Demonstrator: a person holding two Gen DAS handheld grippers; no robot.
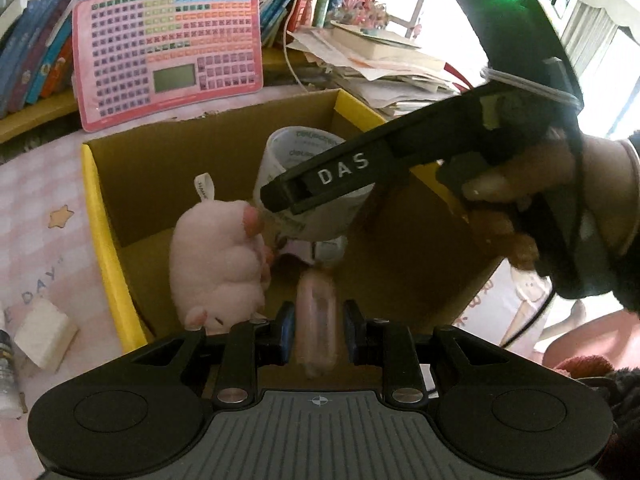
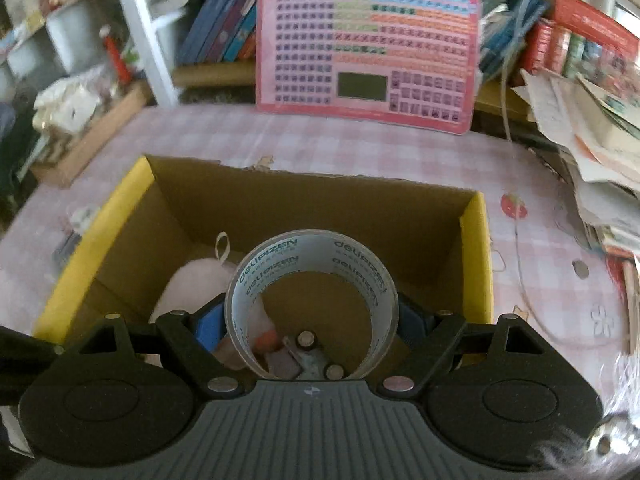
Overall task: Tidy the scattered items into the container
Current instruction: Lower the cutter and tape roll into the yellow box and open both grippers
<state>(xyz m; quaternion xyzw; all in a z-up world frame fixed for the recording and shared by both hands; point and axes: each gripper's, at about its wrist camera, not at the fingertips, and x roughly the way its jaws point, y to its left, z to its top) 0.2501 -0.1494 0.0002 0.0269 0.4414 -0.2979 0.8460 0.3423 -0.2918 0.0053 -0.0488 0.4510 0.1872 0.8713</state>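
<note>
Right gripper (image 2: pixel 311 318) has its 2 blue pads clamped on the sides of a roll of clear tape (image 2: pixel 311 276). It's a wide ring with teal "delipizen" lettering on the inner face, held over the open cardboard box (image 2: pixel 476 256) with yellow edges. Left gripper (image 1: pixel 316 330) has its jaws apart with a blurry pink tube-shaped thing (image 1: pixel 317 320) between them, can't tell if the pads touch it. A pink plush toy (image 1: pixel 218 268) lies inside the box. A pink keyboard toy (image 2: pixel 368 50) leans against the books (image 2: pixel 224 20).
</note>
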